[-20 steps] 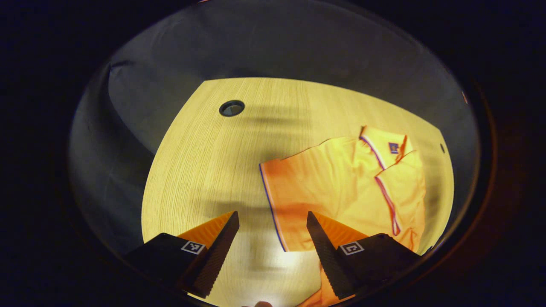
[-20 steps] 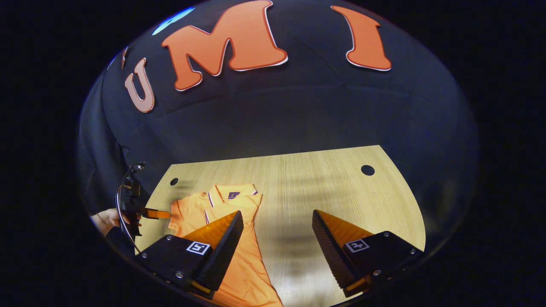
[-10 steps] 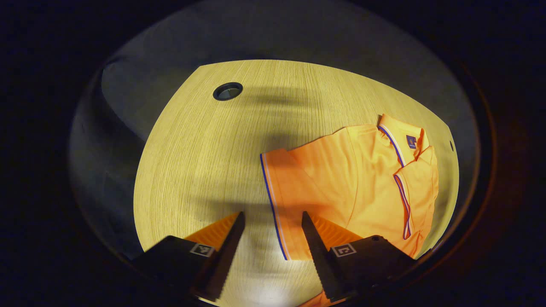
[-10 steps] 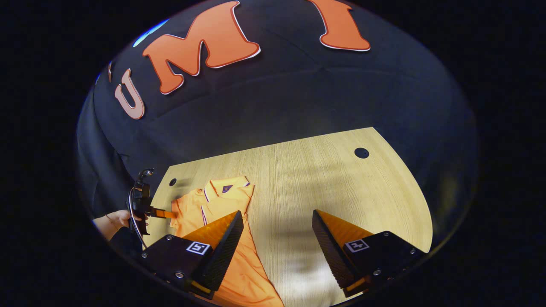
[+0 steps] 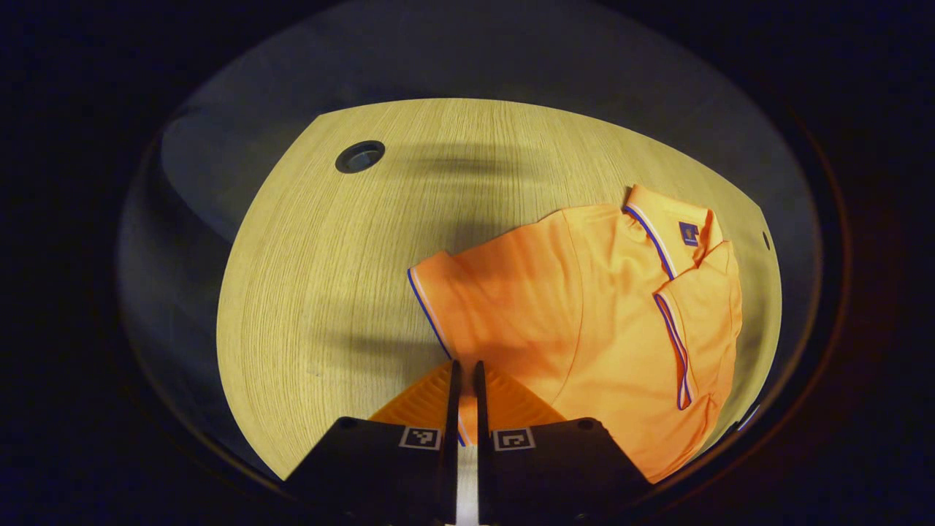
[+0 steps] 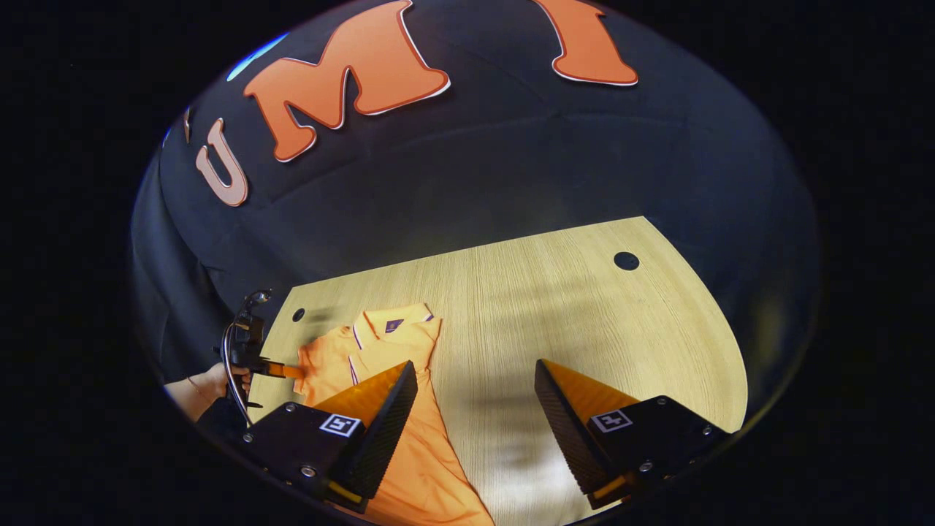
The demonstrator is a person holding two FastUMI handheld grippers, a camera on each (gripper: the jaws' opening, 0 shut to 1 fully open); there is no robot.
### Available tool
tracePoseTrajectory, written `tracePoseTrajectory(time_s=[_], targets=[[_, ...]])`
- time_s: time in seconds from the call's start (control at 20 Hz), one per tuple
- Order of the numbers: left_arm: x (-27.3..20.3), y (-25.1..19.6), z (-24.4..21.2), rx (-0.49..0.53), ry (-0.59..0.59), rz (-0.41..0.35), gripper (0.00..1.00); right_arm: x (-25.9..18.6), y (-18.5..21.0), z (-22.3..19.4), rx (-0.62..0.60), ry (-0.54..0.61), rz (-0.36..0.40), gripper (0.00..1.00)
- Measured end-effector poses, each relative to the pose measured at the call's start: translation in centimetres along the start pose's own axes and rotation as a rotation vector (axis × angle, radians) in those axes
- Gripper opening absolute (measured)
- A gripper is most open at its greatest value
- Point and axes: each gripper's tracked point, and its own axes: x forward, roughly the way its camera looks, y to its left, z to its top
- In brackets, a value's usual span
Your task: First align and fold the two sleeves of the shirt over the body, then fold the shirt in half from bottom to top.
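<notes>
Since the earlier frames, the left gripper [image 5: 464, 380] is showing its two fingers drawn together, where a second ago they were standing wide apart; they are now pinching the striped cuff edge of the nearer sleeve [image 5: 467, 299].

One orange shirt [image 5: 606, 321] is lying on one wooden table [image 5: 329, 277], collar [image 5: 668, 226] toward the far edge. One sleeve, the far one [image 5: 701, 321], is already lying folded over the body; the nearer one is still spreading outward, its cuff edge running down into the closed fingers.

Two round holes are showing in the tabletop in the left gripper view: one large [image 5: 359, 156], one small [image 5: 765, 239] beyond the collar.

One right gripper [image 6: 475, 398] is hovering above the table with its two fingers standing wide apart, gripping nothing; the shirt's lower body [image 6: 427, 460] is lying under its left finger. In the right gripper view one hand [image 6: 219, 380] is holding the left gripper at the sleeve.
</notes>
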Motion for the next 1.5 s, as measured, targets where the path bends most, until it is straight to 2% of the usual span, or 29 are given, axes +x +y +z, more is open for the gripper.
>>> tracePoseTrajectory(time_s=[0.15,0.2,0.5,0.75,1.1,1.5], targets=[[-0.2,0.6,0.7,-0.021,-0.039,0.013,0.11,-0.2,0.3,0.0,0.003,-0.003,0.004,0.99],[-0.7,0.5,1.1,-0.031,-0.059,-0.002,0.01,-0.3,0.5,0.0,0.003,-0.003,0.008,0.99],[-4.4,-0.8,2.1,0.015,-0.107,-0.015,0.01,-1.0,0.6,0.2,0.004,-0.013,0.021,0.99],[-8.9,-4.2,4.2,0.047,-0.187,-0.061,0.01,-1.6,0.1,1.1,0.011,-0.052,0.027,0.99],[-12.6,-13.8,4.3,0.13,-0.214,-0.174,0.01,-3.6,-1.6,1.9,-0.014,-0.1,0.023,0.99],[-10.9,-23.7,2.4,0.213,-0.16,-0.251,0.01,-5.8,-4.5,1.4,-0.014,-0.108,0.015,0.98]])
